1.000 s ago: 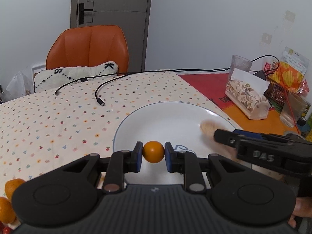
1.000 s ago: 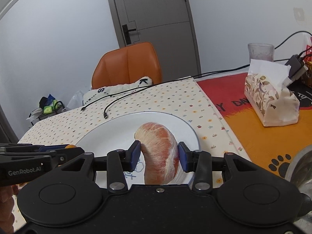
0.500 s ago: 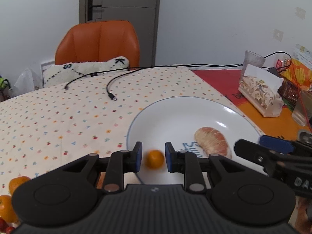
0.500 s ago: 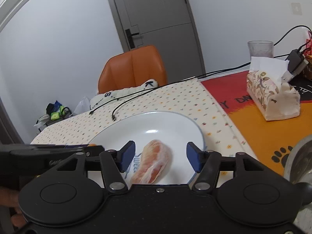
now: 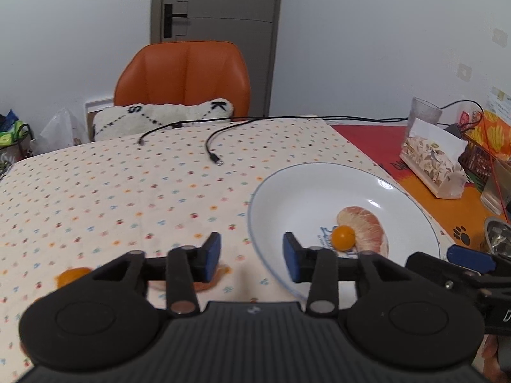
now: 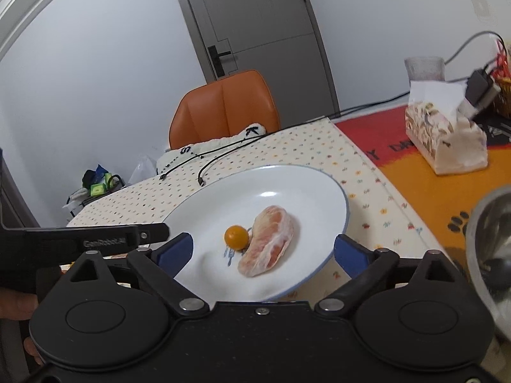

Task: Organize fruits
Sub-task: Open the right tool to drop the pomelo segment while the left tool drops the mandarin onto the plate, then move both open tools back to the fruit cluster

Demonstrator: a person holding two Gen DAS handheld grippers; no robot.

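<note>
A white plate (image 5: 287, 191) (image 6: 313, 185) lies on the dotted tablecloth. On it lie a small orange fruit (image 5: 343, 237) (image 6: 236, 237) and a peeled pomelo segment (image 5: 367, 226) (image 6: 271, 241), touching each other. My left gripper (image 5: 252, 257) is open and empty, over the plate's left rim. My right gripper (image 6: 263, 252) is open wide and empty, just short of the plate's near edge. Another small orange fruit (image 5: 72, 276) and a piece of peel (image 5: 210, 279) lie on the cloth at the left, partly hidden by the left gripper.
A tissue box (image 5: 431, 162) (image 6: 447, 140), a glass (image 5: 424, 115) and snack bags (image 5: 491, 134) stand on the orange mat at right. A metal bowl (image 6: 491, 249) is near right. Black cables (image 5: 210, 146) cross the cloth. An orange chair (image 5: 182, 76) stands behind.
Both grippers opened and let go: the small orange fruit and the pomelo segment now lie on the plate. Both grippers drew back, the left one shifting left.
</note>
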